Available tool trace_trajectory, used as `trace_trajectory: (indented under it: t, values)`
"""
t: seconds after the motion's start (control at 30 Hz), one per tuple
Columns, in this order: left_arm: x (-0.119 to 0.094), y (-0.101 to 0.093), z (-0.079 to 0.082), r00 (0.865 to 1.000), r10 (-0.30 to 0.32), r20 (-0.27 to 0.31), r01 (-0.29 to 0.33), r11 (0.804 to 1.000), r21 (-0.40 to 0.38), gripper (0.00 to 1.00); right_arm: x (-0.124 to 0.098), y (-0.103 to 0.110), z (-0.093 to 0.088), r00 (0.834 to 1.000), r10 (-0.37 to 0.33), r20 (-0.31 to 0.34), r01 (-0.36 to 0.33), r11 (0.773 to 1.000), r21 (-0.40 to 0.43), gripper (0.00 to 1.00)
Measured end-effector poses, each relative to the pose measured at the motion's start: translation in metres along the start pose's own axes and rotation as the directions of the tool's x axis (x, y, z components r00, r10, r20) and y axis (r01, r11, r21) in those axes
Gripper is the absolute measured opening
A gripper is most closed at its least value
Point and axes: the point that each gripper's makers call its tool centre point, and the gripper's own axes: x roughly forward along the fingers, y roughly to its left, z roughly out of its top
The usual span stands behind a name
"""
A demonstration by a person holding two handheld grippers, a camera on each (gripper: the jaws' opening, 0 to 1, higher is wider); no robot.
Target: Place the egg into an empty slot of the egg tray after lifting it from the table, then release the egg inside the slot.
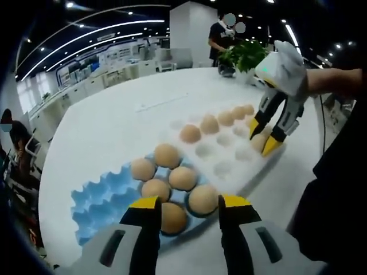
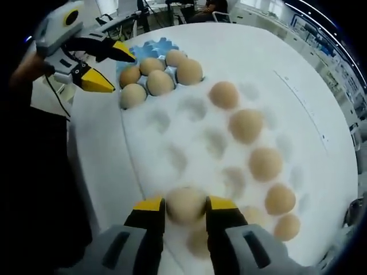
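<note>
- Here the right gripper (image 2: 184, 213) has its yellow-tipped jaws closed narrowly on an egg (image 2: 185, 204), one jaw against each side, which looks like a hold meant to carry it without cracking it.
- That egg sits low over the near edge of the white egg tray (image 2: 172, 129), among empty slots; whether it already rests in a slot or hangs just above one, I cannot tell.
- In the left gripper view the same gripper (image 1: 265, 139) points down at the far corner of the white tray (image 1: 229, 166), so the egg is probably about to be let go there.
- The left gripper (image 1: 188, 209) stands with jaws wide and nothing between them, hovering above the blue egg tray (image 1: 97, 197), likely just waiting out of the way.
- The blue tray holds a cluster of brown eggs (image 1: 172, 177) packed together; the white tray touches it and carries a diagonal row of eggs (image 2: 246, 126) along its far side, leaving many slots free.
- Both trays lie on a round white table (image 1: 114, 114).
- Around it is a large office with ceiling strip lights, desks, a potted plant (image 1: 243, 56) on the table's far edge, and a person (image 1: 221, 37) standing behind it.
</note>
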Motion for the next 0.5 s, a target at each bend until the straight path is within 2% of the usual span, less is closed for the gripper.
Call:
trace_trajectory:
  t: [0.13,0.3,0.43,0.5]
  values:
    - [0.005,-0.007,0.004,1.000,-0.012,0.007,0.012,1.000,-0.004,0.41,-0.001,0.000,0.000,1.000,0.003,0.017,-0.003,1.000,0.010,0.29]
    - [0.005,-0.024,0.014,0.998,-0.056,0.026,0.054,0.996,0.065,0.41,-0.001,-0.001,0.001,0.999,-0.004,0.039,0.002,0.999,0.037,0.28]
    - [0.008,-0.033,0.013,0.997,-0.073,0.007,0.072,0.993,0.095,0.41,-0.004,-0.003,0.002,0.997,-0.003,0.073,-0.005,0.995,0.104,0.27]
    - [0.007,-0.038,0.015,0.997,-0.083,0.009,0.081,0.992,0.101,0.41,-0.006,-0.004,0.007,0.992,-0.023,0.121,0.002,0.986,0.168,0.27]
